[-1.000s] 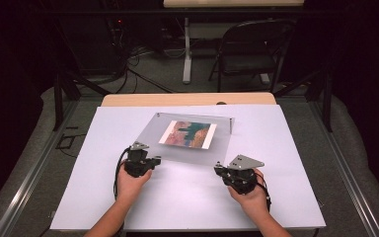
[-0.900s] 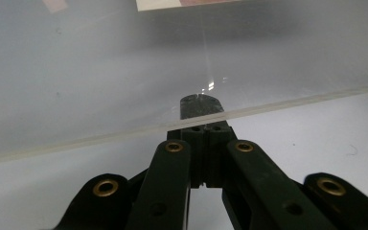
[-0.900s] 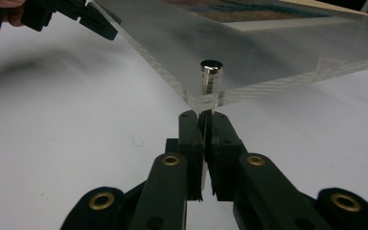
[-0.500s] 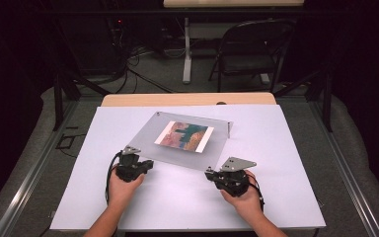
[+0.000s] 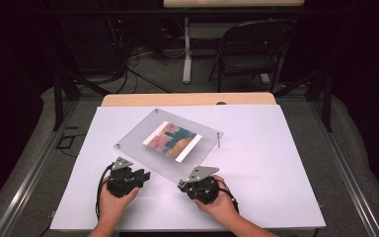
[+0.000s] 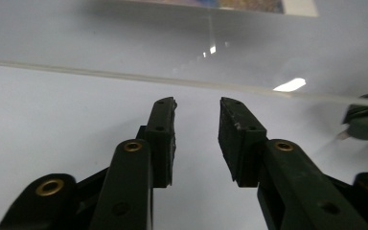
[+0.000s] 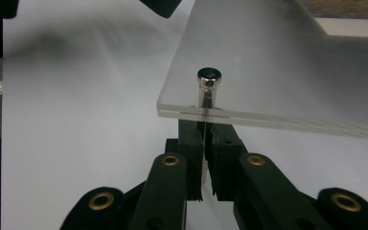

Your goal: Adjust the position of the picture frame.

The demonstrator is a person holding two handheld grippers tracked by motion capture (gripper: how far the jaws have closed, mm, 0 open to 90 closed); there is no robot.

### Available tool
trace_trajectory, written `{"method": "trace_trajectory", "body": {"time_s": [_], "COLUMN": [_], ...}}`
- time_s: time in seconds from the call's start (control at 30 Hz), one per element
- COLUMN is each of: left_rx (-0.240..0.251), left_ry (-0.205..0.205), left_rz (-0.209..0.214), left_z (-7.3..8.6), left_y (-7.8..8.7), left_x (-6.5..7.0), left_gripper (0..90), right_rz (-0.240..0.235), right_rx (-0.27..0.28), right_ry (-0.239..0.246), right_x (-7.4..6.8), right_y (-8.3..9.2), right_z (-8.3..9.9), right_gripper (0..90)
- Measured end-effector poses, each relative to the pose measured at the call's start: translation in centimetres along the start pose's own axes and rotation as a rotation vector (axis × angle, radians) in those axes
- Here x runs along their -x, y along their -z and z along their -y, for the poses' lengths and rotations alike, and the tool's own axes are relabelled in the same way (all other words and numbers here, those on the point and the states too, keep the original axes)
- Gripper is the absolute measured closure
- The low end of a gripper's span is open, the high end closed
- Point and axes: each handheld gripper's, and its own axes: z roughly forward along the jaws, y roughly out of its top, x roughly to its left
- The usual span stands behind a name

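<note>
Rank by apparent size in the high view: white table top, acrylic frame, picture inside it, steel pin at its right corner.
1. Table top
2. Acrylic frame, lying slanted across the table
3. Picture inside the frame
4. Pin, by far the smallest
No two look close in size.

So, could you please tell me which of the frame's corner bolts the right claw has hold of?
The near-corner bolt, closest to the person: the right claw is shut on its stem below the clear panel. The far-right bolt stands free.
</note>
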Motion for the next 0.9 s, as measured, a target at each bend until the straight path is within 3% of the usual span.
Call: {"method": "trace_trajectory", "body": {"time_s": [0.1, 0.27, 0.3, 0.33, 0.37, 0.47, 0.53, 0.63, 0.73, 0.9], "left_rx": [0.007, 0.022, 0.026, 0.026, 0.022, 0.027, 0.024, 0.021, 0.015, 0.004], "left_ry": [0.000, 0.008, 0.007, 0.007, 0.000, -0.011, -0.033, -0.075, -0.082, -0.107], "left_rz": [0.010, 0.042, 0.049, 0.049, 0.055, 0.063, 0.076, 0.089, 0.101, 0.129], "left_z": [0.6, 1.4, 1.7, 1.7, 1.9, 2.1, 2.2, 2.3, 2.3, 2.4], "left_y": [0.5, 1.0, 1.1, 1.1, 1.2, 1.1, 0.9, 0.6, 0.4, -0.3], "left_x": [0.3, 0.8, 1.0, 1.0, 1.4, 1.9, 2.6, 3.9, 4.3, 5.5], "left_gripper": [63.1, 56.4, 54.9, 54.3, 53.4, 52.2, 51.0, 48.6, 46.7, 46.6], "right_rz": [-0.006, -0.033, -0.046, -0.046, -0.051, -0.050, -0.065, -0.047, -0.033, 0.032], "right_rx": [-0.003, 0.005, 0.016, 0.016, 0.012, 0.014, 0.020, 0.029, 0.039, 0.071], "right_ry": [0.012, -0.013, 0.002, 0.002, 0.003, -0.021, -0.061, -0.070, -0.081, -0.123], "right_x": [-0.4, 0.0, 0.0, 0.0, 0.0, 0.2, 0.4, 0.7, 1.0, 2.6], "right_y": [-0.6, -0.5, 0.1, 0.1, 0.7, 1.3, 2.1, 3.7, 4.6, 6.7], "right_z": [0.0, 0.1, 0.0, 0.0, 0.0, 0.3, 0.8, 1.3, 1.5, 2.1], "right_gripper": [85.3, 82.6, 74.9, 74.9, 69.5, 65.8, 63.2, 59.2, 56.6, 52.9]}}
